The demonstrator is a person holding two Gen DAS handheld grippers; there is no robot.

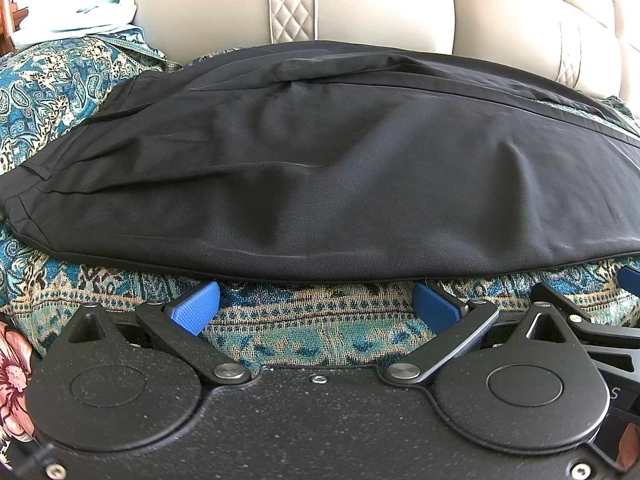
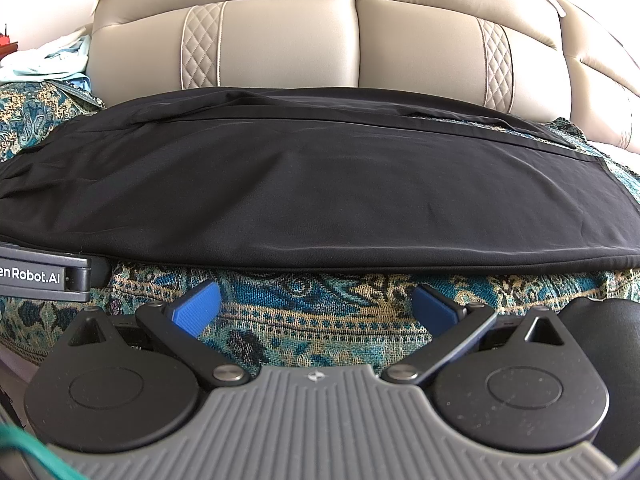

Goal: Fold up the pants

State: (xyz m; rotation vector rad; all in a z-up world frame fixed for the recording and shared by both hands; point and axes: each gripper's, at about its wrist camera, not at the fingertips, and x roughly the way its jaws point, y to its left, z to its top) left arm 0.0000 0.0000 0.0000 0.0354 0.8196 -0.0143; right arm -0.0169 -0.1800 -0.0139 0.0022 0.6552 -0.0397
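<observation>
Black pants (image 1: 320,184) lie flat across a patterned teal cloth on a sofa seat, legs stacked lengthwise, waistband at the left. They also fill the right wrist view (image 2: 304,192), leg hems at the right. My left gripper (image 1: 316,300) is open and empty, its blue pads (image 1: 196,306) just short of the pants' near edge. My right gripper (image 2: 316,300) is open and empty too, pads (image 2: 434,306) just before the same near edge, further right along the legs.
The patterned teal cloth (image 1: 312,332) covers the seat. The beige leather sofa back (image 2: 360,40) rises behind the pants. Light blue clothes (image 1: 76,12) are piled at the far left. The left gripper's body (image 2: 36,270) shows at the right wrist view's left edge.
</observation>
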